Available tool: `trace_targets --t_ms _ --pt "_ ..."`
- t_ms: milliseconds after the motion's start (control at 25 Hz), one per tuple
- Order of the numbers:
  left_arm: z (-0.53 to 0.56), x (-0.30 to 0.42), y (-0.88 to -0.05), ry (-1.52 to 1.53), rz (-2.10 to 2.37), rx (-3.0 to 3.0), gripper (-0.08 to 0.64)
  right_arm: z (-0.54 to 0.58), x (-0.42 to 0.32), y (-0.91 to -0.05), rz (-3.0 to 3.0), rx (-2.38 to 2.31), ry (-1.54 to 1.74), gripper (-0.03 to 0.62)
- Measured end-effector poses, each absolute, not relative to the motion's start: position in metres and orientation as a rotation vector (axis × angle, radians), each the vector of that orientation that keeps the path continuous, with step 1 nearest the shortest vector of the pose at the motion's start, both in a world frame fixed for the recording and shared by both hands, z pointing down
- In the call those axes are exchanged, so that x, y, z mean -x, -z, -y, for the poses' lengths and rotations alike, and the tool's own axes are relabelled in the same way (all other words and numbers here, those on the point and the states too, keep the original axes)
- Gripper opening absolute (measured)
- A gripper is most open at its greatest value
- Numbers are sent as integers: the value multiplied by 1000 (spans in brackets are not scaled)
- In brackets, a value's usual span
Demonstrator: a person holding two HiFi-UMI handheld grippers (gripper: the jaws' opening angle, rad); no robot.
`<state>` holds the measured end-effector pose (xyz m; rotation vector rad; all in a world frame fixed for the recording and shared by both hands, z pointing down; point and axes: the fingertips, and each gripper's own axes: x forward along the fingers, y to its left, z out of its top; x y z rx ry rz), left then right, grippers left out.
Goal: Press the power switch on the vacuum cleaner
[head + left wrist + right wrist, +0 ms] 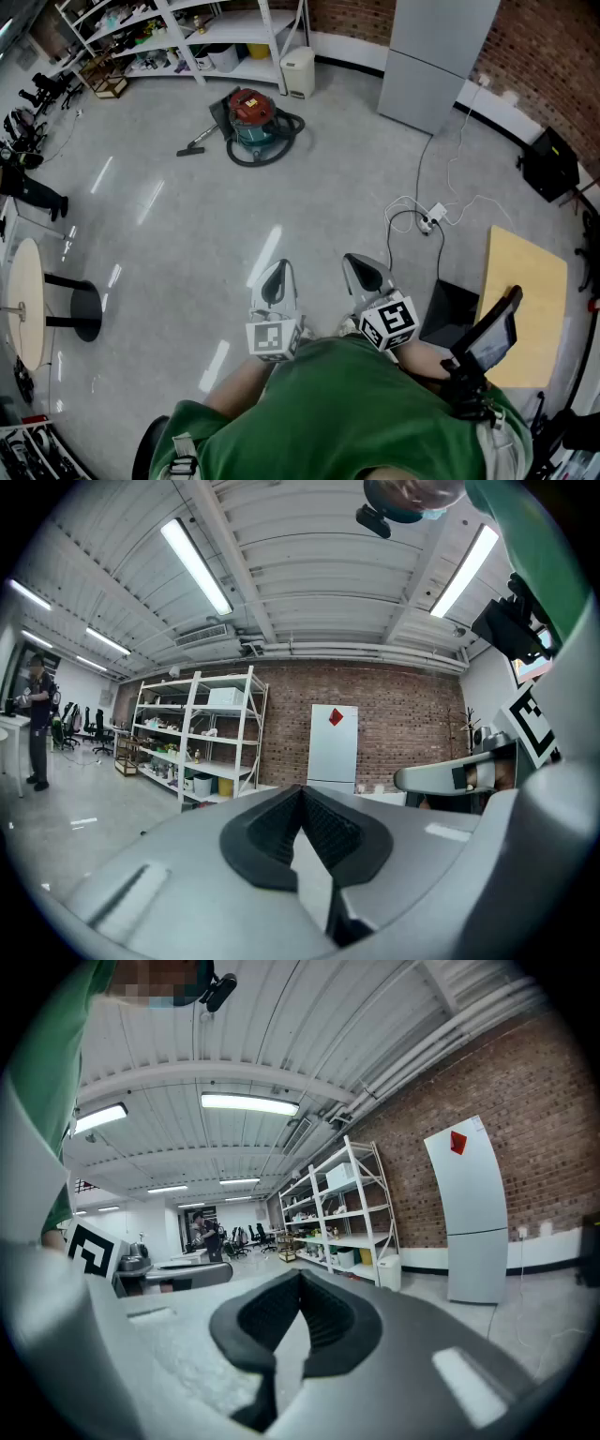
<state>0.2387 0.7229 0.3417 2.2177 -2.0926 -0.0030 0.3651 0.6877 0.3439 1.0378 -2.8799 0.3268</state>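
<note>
1. Jaws together and empty on both left tool (275, 281) and right tool (366, 274).
2. Far ahead on the floor, slightly leftward: vacuum cleaner (253, 120).
3. Nothing done yet; approach and switch press remaining.

Floor ahead: bare grey floor (281, 202) runs open from the left gripper (276, 277) and the right gripper (364, 272) to the vacuum cleaner (251, 114) — a straight, wide lane.
Vacuum top: its red lid faces up, open from above.
Vacuum front and right: the hose (284, 141) loops on the floor against the body.
Vacuum left front: the nozzle (191, 149) lies on the floor.
Behind: shelving (220, 33) and a white bin (298, 72) stand near.
Right flank: grey cabinet (436, 56); a cable (419, 173) trails to a power strip (432, 220); a wooden table (525, 300) stands near the right gripper.
Left flank: 1 round table (26, 305) — well apart from the lane.
</note>
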Motion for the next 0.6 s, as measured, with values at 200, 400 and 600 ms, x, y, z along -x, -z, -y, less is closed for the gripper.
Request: trace_targets --t_ms 200,400,600 --pt "-726 -238 -346 -11 2091 -2228 6 -691 -364 -345 2883 -1036 -322 2" --pt "-720 -241 -339 -15 2068 -2239 5 -687 -366 -340 2883 -1052 -325 2" --pt "-721 -241 -349 -37 2066 -2238 6 -686 -368 -344 2879 -1066 -345 2"
